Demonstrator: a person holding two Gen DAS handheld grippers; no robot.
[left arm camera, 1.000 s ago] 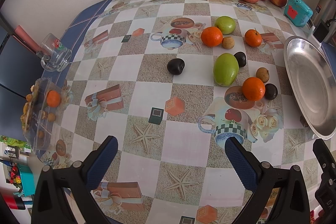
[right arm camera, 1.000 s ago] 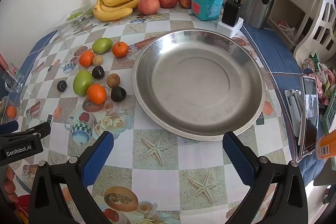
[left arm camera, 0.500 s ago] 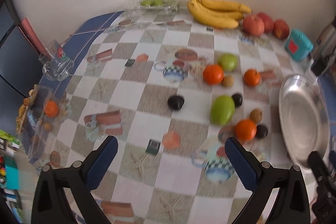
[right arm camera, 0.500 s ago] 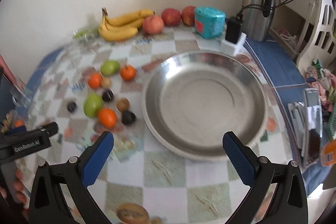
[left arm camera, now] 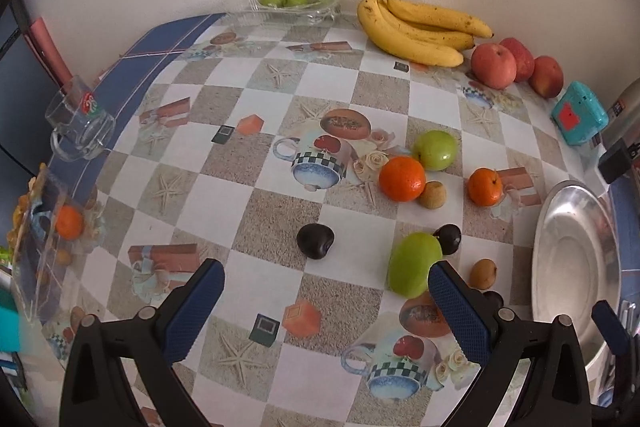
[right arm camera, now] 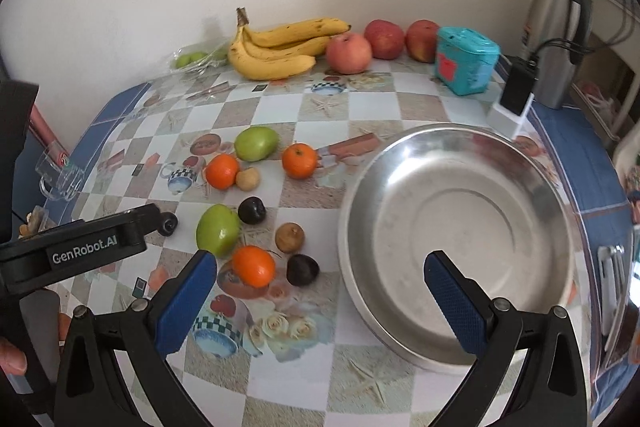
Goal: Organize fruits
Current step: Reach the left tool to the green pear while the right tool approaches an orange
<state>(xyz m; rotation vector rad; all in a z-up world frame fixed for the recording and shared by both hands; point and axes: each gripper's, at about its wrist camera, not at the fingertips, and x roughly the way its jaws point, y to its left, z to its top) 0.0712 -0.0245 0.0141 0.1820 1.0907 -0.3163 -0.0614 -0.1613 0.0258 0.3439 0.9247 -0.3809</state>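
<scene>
- Both grippers have shifted forward over the patterned table since a second ago; the left gripper now hovers nearer the loose fruit, and the right gripper sits above the near-left rim of the steel bowl.
- The bowl holds nothing and stands at the table's right side.
- Each gripper's blue fingers are spread wide, grasping nothing.
- Bananas and three red apples line the wall.
- A green mango lies just ahead of the left gripper's right finger, with a dark plum between the fingers, farther off.
- Left of the bowl lie three oranges, a green apple, more dark plums and small brown fruits, all on the tablecloth.
</scene>
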